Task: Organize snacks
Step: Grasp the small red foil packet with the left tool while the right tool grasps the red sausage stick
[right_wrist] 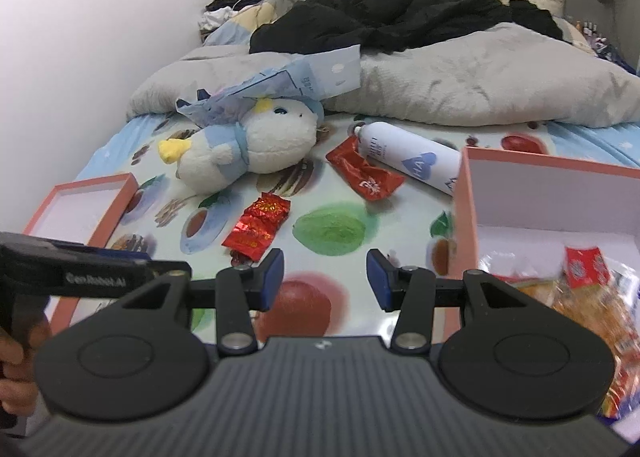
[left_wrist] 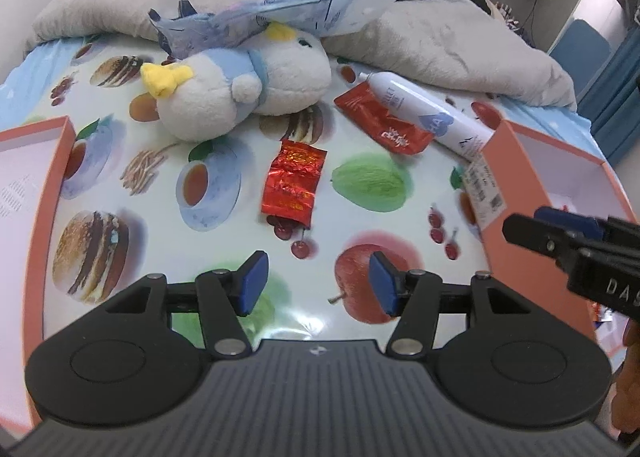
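Left wrist view: the left gripper (left_wrist: 314,283) stood with jaws apart, nothing between them. A pink box (left_wrist: 510,161) lay right, a pink lid (left_wrist: 52,177) left, contents unclear. The foil snack packet (left_wrist: 294,183) lay on the printed cloth (left_wrist: 224,145), long axis running away from the gripper, just ahead of the pads.

Right wrist view: the right gripper (right_wrist: 325,281) was likewise parted and empty. The pink box (right_wrist: 468,217) held snack packets (right_wrist: 580,281). The foil snack packet (right_wrist: 256,231) lay ahead-left, tilted diagonally.

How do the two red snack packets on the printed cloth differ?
The crinkled foil packet lies alone in the open; the flat red packet rests against the white bottle. The foil one is shiny with gold print, the flat one matte with white characters. Both lie outside the boxes.
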Demonstrator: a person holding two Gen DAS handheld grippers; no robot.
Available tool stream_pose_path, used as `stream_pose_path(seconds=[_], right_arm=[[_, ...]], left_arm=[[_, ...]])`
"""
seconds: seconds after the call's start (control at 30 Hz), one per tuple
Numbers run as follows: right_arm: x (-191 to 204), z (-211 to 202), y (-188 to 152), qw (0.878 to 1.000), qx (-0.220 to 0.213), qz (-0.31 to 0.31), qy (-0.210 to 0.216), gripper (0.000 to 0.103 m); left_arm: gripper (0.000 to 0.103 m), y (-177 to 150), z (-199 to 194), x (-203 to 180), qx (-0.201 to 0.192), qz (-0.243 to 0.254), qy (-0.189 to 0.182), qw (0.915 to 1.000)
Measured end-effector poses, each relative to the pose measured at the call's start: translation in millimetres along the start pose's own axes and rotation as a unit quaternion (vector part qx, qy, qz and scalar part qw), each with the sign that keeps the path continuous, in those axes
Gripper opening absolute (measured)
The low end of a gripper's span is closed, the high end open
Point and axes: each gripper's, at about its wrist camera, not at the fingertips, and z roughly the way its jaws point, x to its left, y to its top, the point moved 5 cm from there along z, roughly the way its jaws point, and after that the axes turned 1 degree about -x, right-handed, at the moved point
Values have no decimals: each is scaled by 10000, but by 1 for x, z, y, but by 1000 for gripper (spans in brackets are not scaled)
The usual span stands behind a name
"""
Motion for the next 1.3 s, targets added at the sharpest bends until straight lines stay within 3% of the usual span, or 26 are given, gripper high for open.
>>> stream_pose_path(seconds=[0.33, 0.37, 0.43, 0.47, 0.63, 0.77, 1.3], right_arm=[[-13, 80, 22, 9992, 337, -159, -114, 50], [-15, 87, 25, 9991, 357, -192, -147, 54], [-21, 100, 33, 9990, 278, -248, -253, 76], [-24, 104, 37, 9991, 229, -245, -270, 77], [-40, 136, 56, 9994, 245, -79, -220, 76], [-39, 161, 66, 9978, 337, -463, -322, 76], [-33, 244, 73, 9909, 678, -1144, -225, 72]], left_arm=[[64, 30, 72, 22, 124, -77, -41, 9999], [64, 34, 79, 23, 113, -59, -51, 9999], [64, 42, 95, 24, 91, 8, -83, 9999], [64, 47, 102, 25, 71, 33, -62, 9999], [65, 67, 128, 27, -17, -81, 12, 10000], [75, 73, 145, 21, -45, 97, 99, 9999], [71, 73, 175, 21, 52, 314, 70, 9995]])
